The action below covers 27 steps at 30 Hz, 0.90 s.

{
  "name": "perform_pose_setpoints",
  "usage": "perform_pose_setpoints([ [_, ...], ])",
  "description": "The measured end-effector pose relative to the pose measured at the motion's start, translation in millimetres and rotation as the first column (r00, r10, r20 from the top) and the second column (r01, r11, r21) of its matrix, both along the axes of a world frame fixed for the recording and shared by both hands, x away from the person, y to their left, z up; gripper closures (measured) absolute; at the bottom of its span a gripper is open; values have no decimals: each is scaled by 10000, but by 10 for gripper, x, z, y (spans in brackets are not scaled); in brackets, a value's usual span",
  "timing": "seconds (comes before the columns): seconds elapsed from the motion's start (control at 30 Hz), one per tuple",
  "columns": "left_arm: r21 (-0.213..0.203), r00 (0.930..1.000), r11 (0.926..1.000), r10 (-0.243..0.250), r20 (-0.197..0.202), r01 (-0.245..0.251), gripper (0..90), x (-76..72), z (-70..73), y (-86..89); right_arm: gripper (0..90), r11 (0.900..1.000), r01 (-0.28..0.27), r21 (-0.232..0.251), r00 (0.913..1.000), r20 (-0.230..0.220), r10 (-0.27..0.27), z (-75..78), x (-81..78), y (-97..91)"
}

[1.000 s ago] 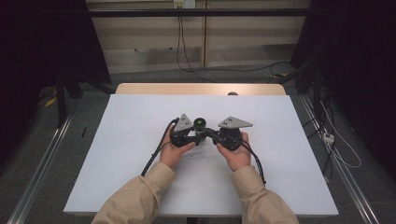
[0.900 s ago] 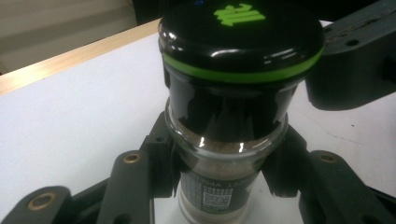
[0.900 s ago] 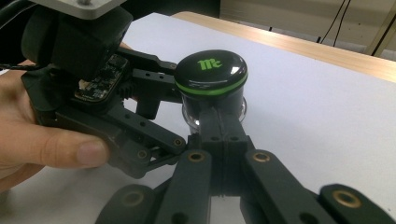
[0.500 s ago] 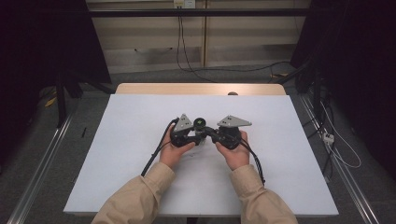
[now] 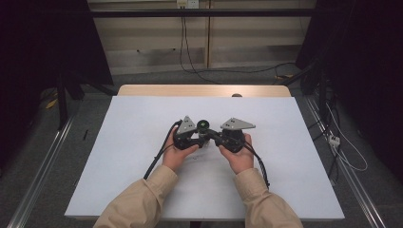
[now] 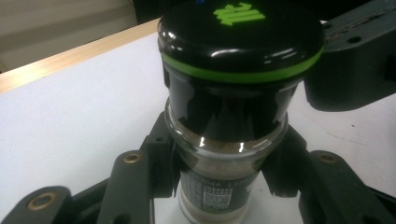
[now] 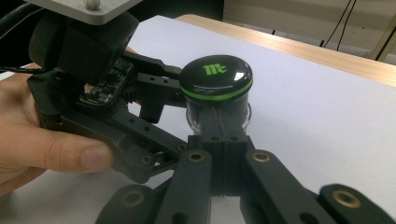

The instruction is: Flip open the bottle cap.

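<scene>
A spice grinder jar [image 5: 203,125] with a glossy black cap, a green ring and a green logo stands upright on the white table [image 5: 133,142]. Its glass body [image 6: 224,158] holds brownish powder. My left gripper [image 6: 229,175] is shut on the glass body just below the cap, one jaw on each side. My right gripper [image 7: 223,125] comes from the opposite side with its jaws shut together, and their tips rest against the side of the jar [image 7: 215,79] under the cap. Both grippers meet at the jar in the middle of the table, where the left gripper [image 5: 192,137] faces the right gripper [image 5: 214,136].
A wooden strip [image 5: 204,90] runs along the table's far edge. Cables [image 5: 157,159] trail from both grippers toward the person. Metal rails [image 5: 43,175] and floor cables flank the table.
</scene>
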<state>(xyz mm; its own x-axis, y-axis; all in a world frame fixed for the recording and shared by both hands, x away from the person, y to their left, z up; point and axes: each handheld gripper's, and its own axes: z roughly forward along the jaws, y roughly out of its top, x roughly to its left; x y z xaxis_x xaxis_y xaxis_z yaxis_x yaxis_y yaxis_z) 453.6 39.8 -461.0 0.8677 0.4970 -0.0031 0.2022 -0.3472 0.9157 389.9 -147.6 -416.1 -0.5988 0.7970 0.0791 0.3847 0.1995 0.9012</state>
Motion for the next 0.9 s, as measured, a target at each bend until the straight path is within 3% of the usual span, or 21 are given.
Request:
perform_pose_setpoints([
  [0.9, 41, 10000, 10000, 53, -5, -53, 535, -5, 2, -4, 900, 9999, 13, -112, 9998, 205, -10, 75, 2, 12],
])
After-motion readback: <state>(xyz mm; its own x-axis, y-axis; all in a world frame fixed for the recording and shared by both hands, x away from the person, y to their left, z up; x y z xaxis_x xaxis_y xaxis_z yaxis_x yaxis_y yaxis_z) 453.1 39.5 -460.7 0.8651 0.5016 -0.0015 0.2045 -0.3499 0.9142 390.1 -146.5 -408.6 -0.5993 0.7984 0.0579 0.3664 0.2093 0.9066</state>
